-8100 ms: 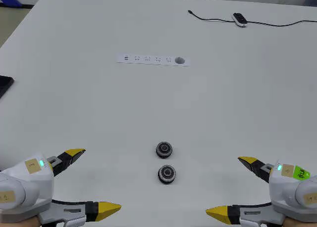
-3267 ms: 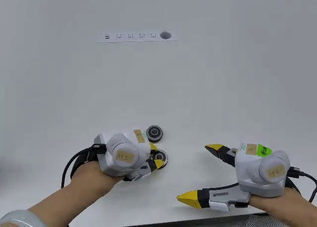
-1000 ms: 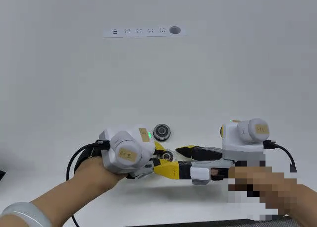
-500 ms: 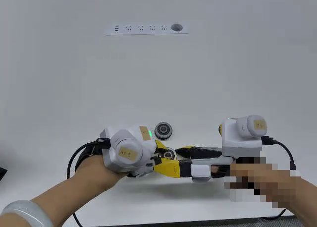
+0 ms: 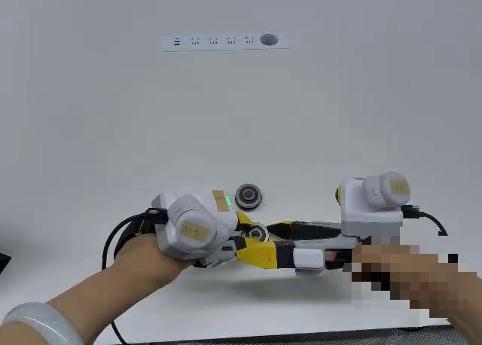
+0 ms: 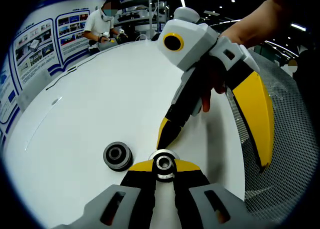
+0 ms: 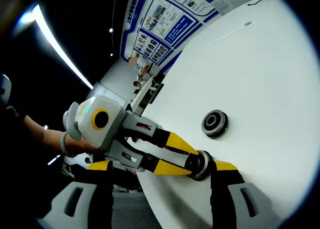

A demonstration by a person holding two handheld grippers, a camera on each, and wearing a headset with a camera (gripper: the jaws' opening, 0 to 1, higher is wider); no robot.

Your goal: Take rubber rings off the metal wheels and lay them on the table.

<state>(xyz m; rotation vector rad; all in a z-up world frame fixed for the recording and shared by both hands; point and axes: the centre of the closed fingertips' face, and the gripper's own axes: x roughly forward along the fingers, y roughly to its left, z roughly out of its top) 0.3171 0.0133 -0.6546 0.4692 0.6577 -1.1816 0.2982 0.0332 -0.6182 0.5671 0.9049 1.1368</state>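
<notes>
Two metal wheels are on the desk (image 5: 339, 119). The left gripper (image 6: 164, 167) has its jaws clamped on the nearer wheel (image 5: 257, 233), hub up, with its rubber ring (image 7: 196, 173) still on. The right gripper (image 6: 212, 149) is at its 3 o'clock, jaws wide and empty, one tip at the ring. The second wheel (image 5: 248, 196) lies free at 11 o'clock.

A lab-like workshop hall: a broad white workbench (image 5: 339, 119) with a power strip (image 5: 224, 41); beyond the left gripper (image 6: 164, 165), blue-edged poster boards (image 6: 35, 44) and storage racks (image 6: 144, 3); ceiling strip lights (image 6: 183, 0) overhead.
</notes>
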